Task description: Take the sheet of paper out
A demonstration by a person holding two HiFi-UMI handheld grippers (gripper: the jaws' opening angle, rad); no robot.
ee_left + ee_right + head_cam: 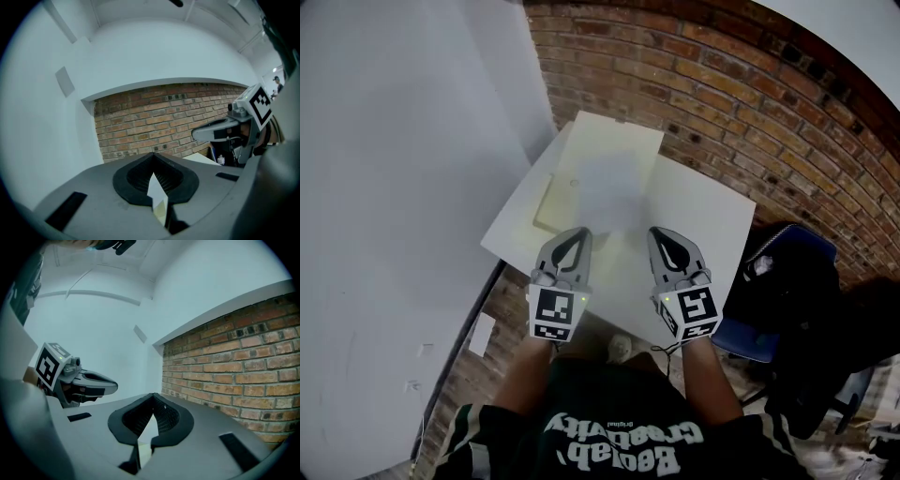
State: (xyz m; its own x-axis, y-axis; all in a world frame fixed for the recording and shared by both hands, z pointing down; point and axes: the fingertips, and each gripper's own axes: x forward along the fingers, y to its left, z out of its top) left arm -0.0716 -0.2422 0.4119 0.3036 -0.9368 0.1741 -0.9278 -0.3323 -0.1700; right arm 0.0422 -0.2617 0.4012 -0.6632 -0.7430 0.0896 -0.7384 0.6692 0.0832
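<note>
A pale sheet of paper (609, 192) is laid on a cream flat folder (555, 204) at the far edge of the white square surface (712, 220), by a red brick wall (750, 84). The left tool (579, 234) and right tool (659, 234) are closed and empty at the near edge.

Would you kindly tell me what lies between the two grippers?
Only bare white table separates the left gripper and right gripper, per the head view.

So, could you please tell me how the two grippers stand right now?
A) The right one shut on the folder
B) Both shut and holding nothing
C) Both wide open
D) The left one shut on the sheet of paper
B: the jaw tips of the left gripper and the right gripper meet with nothing between them, and the sheet of paper lies on the cream folder on the table.
</note>
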